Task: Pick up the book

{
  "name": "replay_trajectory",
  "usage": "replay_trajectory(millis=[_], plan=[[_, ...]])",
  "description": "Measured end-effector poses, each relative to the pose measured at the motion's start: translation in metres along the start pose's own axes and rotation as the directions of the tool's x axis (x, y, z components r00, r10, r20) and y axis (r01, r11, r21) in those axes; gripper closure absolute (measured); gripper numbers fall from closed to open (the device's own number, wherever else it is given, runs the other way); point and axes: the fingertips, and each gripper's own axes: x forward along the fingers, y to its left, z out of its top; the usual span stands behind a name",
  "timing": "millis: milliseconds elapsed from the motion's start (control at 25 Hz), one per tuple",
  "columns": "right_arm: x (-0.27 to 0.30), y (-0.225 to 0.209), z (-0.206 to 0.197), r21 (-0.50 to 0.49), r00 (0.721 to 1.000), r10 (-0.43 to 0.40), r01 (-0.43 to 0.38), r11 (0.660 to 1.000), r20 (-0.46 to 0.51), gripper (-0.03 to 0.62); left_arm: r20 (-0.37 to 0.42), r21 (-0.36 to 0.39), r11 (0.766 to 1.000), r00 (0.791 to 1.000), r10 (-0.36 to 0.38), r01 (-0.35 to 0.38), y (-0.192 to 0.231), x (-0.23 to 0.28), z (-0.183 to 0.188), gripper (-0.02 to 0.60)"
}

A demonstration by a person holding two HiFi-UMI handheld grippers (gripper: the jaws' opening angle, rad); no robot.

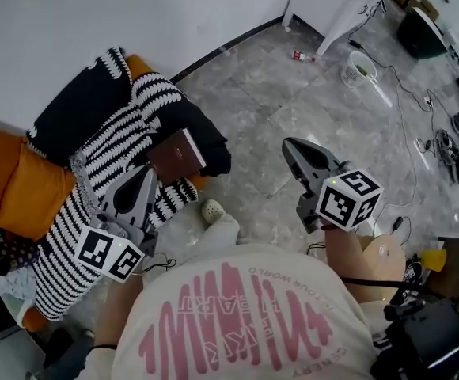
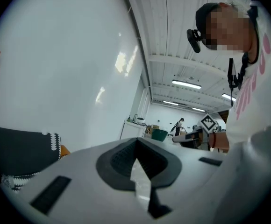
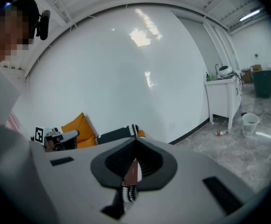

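A brown book (image 1: 178,153) lies flat on a black-and-white striped blanket (image 1: 111,153) draped over an orange sofa (image 1: 22,192). My left gripper (image 1: 147,171) is shut with nothing in it. Its tips hover just left of and below the book's near corner. My right gripper (image 1: 287,142) hangs over the floor to the right of the book, apart from it, also shut and empty. In the right gripper view a sliver of the book (image 3: 133,171) and blanket shows through the slit between the jaws. The left gripper view faces the white wall and shows no book.
A white table (image 1: 324,2) stands at the back right, with a small white bucket (image 1: 360,70) and a bottle (image 1: 302,56) on the grey marble floor near it. Cables (image 1: 443,145) trail along the right. My shoe (image 1: 212,210) rests near the sofa's edge.
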Motion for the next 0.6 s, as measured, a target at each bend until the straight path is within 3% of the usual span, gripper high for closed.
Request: replay_trajectory(millis=[600], plan=[[0.081, -0.041, 0.033, 0.004, 0.995, 0.039, -0.039, 0.999, -0.092, 0.586, -0.033, -0.092, 0.992, 0.996, 0.078, -0.081, 0.053, 0.055, -0.009, 0.574]])
